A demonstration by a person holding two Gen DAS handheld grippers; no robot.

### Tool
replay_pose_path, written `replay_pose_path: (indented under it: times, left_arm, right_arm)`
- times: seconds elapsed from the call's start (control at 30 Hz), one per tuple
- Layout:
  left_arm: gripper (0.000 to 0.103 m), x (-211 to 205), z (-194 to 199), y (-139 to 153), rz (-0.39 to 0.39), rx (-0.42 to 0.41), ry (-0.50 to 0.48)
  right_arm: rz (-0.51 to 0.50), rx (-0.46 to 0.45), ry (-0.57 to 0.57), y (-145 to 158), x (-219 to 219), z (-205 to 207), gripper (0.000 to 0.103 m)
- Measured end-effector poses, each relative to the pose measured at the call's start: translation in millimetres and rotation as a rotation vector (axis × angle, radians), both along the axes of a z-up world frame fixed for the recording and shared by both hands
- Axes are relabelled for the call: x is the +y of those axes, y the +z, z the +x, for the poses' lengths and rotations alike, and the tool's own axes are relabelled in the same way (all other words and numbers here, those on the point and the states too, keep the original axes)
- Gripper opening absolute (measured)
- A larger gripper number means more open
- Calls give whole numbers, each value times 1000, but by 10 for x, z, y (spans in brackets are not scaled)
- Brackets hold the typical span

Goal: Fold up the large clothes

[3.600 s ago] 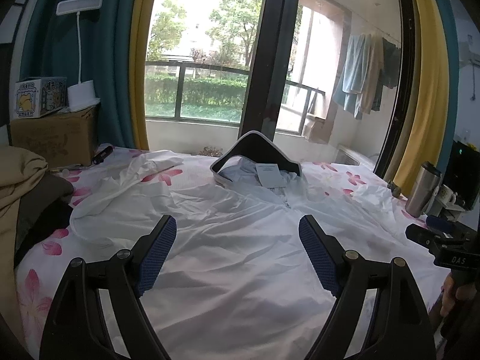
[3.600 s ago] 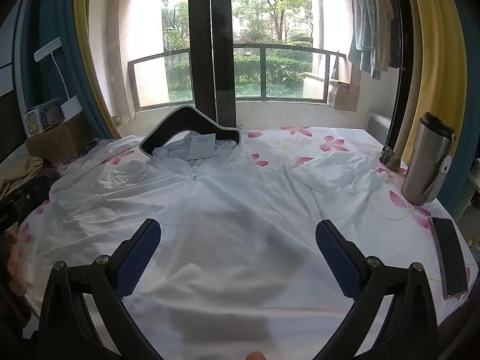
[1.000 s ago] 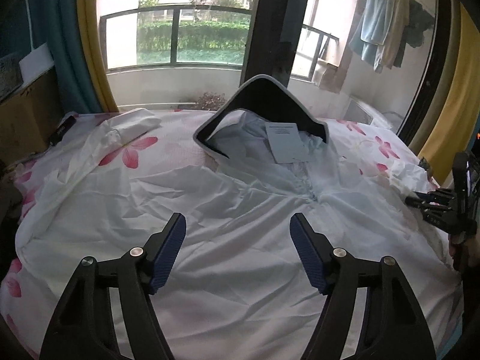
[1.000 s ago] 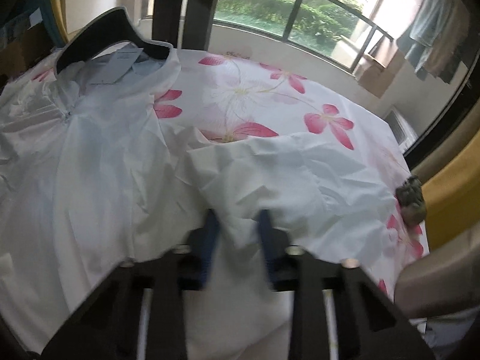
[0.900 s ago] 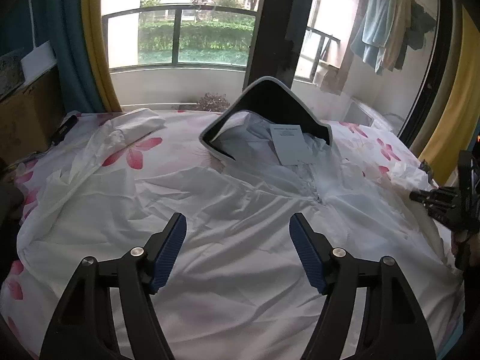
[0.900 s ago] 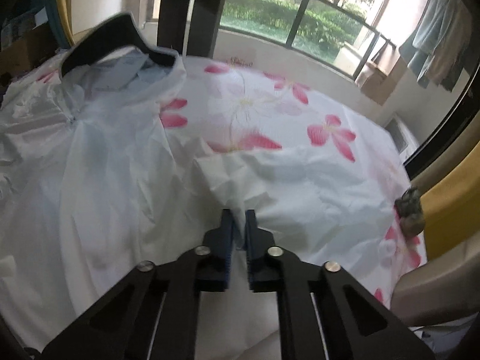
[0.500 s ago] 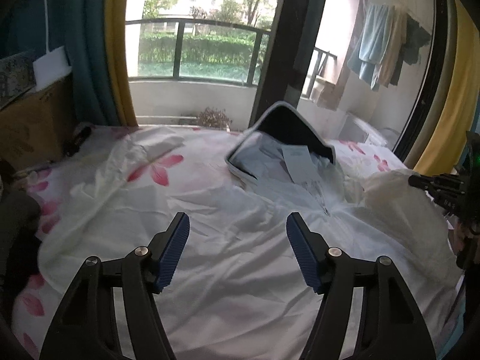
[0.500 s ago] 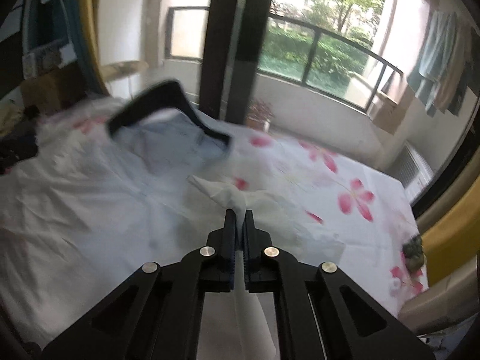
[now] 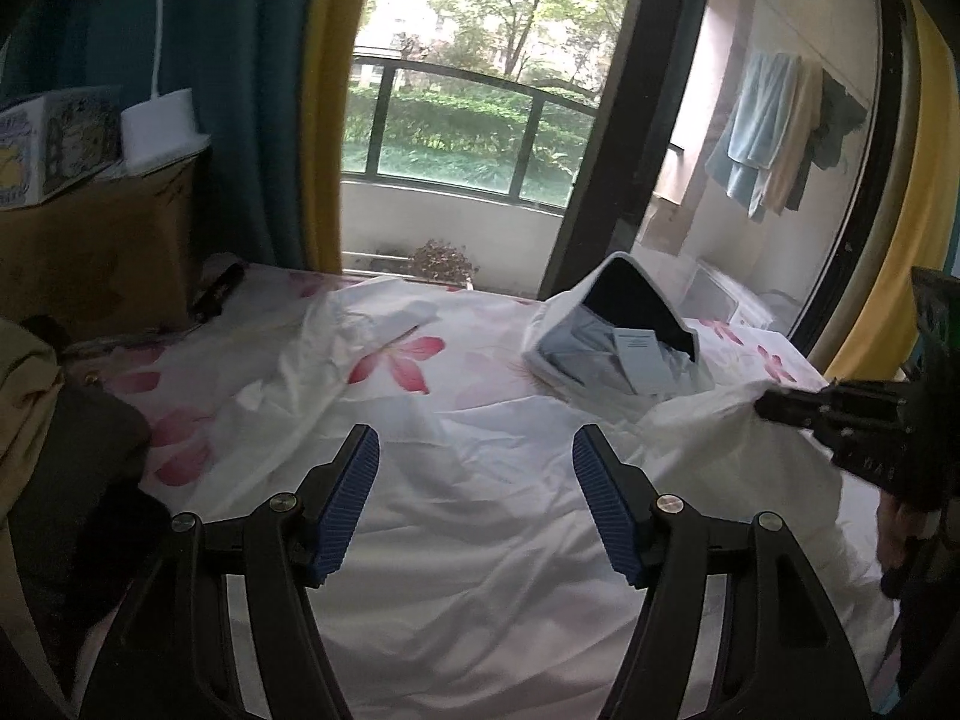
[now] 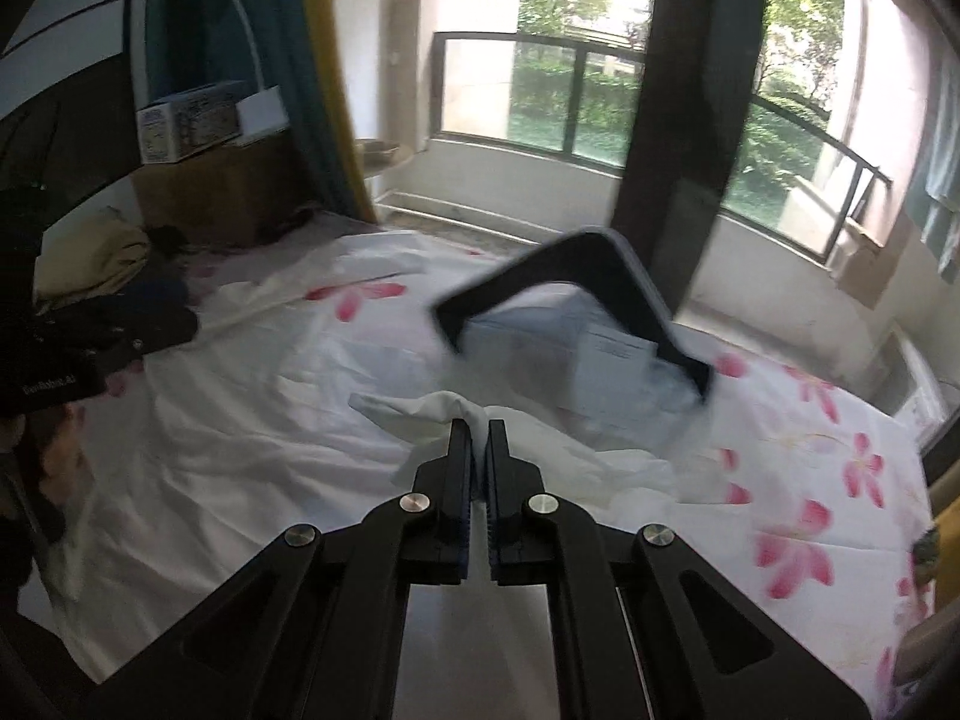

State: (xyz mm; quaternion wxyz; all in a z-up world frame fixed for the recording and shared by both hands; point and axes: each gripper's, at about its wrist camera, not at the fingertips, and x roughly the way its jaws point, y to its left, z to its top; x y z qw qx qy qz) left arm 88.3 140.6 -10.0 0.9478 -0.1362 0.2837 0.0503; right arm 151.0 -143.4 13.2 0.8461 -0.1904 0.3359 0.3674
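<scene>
A large white jacket (image 9: 480, 516) lies spread on the flowered bed, its dark-lined hood (image 9: 624, 324) standing up at the far side with a paper tag inside. My left gripper (image 9: 474, 480) hovers open above the jacket's body, nothing between its blue pads. My right gripper (image 10: 478, 420) is shut on the white sleeve (image 10: 444, 411), lifted over the jacket's body in front of the hood (image 10: 576, 294). In the left wrist view the right gripper (image 9: 774, 405) comes in from the right with the sleeve (image 9: 708, 420) draped from its tip. The other sleeve (image 9: 360, 324) lies flat at the far left.
A cardboard box (image 9: 96, 240) with a small printed carton (image 9: 54, 144) stands at the bed's left. Dark and beige clothes (image 9: 54, 456) are piled on the left edge. Behind the bed are a window with a railing (image 9: 468, 138) and yellow curtains (image 9: 330, 102).
My right gripper shut on the right sleeve, then rose and carried it leftward over the jacket's body. My left gripper drifted left, staying open above the cloth.
</scene>
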Motion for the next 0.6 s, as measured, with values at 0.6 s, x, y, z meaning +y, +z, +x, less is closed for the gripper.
replay_pose_path:
  times: [0.6]
  left_arm:
    - [71,136,24,-257,-15,98,-22]
  right_arm:
    - [-55,245,65,-568,554,-262,26]
